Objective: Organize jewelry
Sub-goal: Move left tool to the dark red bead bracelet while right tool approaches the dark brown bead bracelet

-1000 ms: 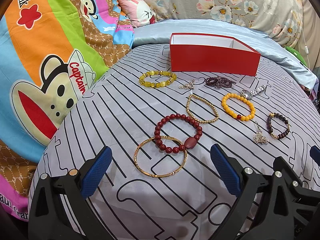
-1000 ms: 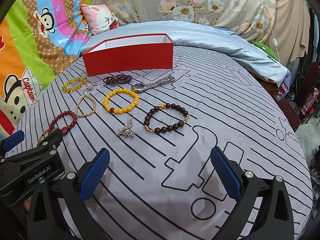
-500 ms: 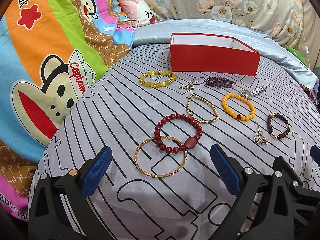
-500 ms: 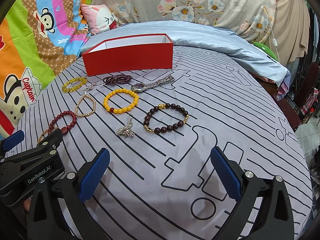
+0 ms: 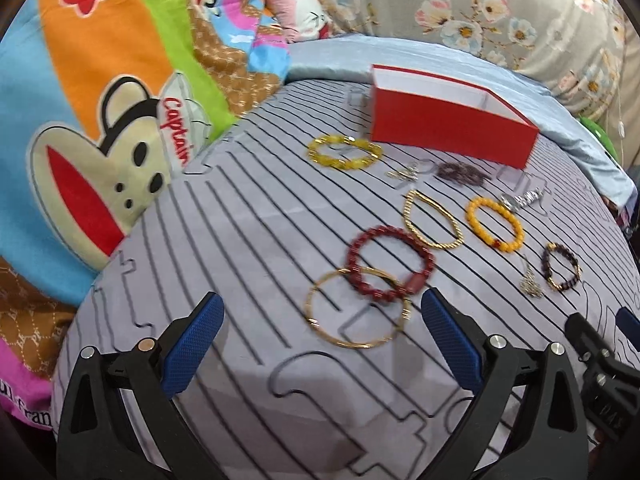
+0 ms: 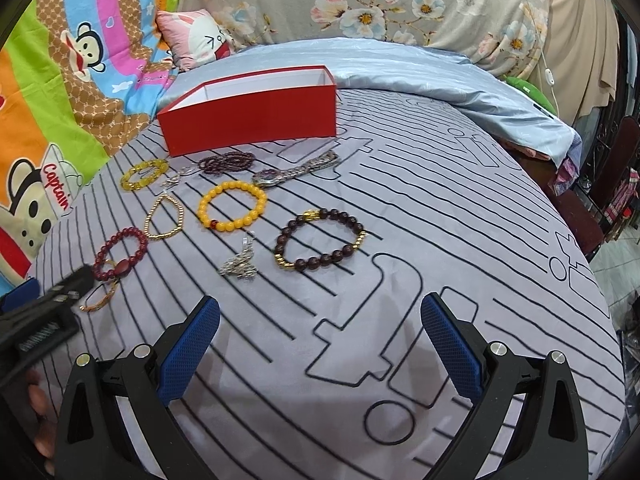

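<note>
Left wrist view: hovering over the bed, left tool spread wide, grasping nothing. Lying just ahead between its fingers, a gold bangle, overlapped at its far edge by a red bracelet. Sitting farther ahead, a red box.

Right wrist view: hanging released above bare sheet, right tool gripping nothing. Resting ahead, slightly left, a dark bracelet; beside it to the left, a silver charm and an orange bracelet. Standing beyond, the red box. Showing at far left, the left tool.
</note>
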Tool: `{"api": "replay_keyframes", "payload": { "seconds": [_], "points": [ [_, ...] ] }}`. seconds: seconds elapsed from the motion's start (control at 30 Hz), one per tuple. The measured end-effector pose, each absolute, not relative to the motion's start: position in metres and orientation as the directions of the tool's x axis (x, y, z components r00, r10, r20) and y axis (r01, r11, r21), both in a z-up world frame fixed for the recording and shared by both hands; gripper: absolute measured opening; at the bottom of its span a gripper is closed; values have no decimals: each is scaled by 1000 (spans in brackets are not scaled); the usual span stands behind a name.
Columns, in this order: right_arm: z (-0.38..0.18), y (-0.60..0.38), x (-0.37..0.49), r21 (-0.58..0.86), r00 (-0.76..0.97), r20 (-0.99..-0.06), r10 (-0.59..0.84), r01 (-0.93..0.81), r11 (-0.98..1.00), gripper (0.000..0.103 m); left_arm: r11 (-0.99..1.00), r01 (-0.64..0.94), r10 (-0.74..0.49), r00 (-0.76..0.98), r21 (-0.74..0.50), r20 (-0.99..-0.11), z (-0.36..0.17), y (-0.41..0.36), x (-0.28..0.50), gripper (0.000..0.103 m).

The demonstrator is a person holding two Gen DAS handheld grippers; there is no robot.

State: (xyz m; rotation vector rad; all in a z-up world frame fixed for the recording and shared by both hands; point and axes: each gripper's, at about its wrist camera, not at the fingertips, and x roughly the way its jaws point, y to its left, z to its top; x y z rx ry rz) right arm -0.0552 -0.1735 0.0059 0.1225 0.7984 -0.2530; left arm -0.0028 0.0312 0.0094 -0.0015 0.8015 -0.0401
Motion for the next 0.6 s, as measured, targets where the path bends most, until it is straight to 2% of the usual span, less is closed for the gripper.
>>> {"api": "replay_keyframes", "payload": {
  "seconds": [0.2,0.5,0.6],
  "points": [
    [9,-189,-50,48,676,-718,-165,285,957,98,1000,11,-4,701,4,-713,11,48,1,97],
    [14,-192,-42,52,675,-721,-155,276,960,98,999,45,-49,696,-25,-716,11,47,6,97],
    [15,-195,-37,58,673,-723,-155,283,957,95,997,66,-66,703,-28,-708,15,38,15,97]
  ]
}}
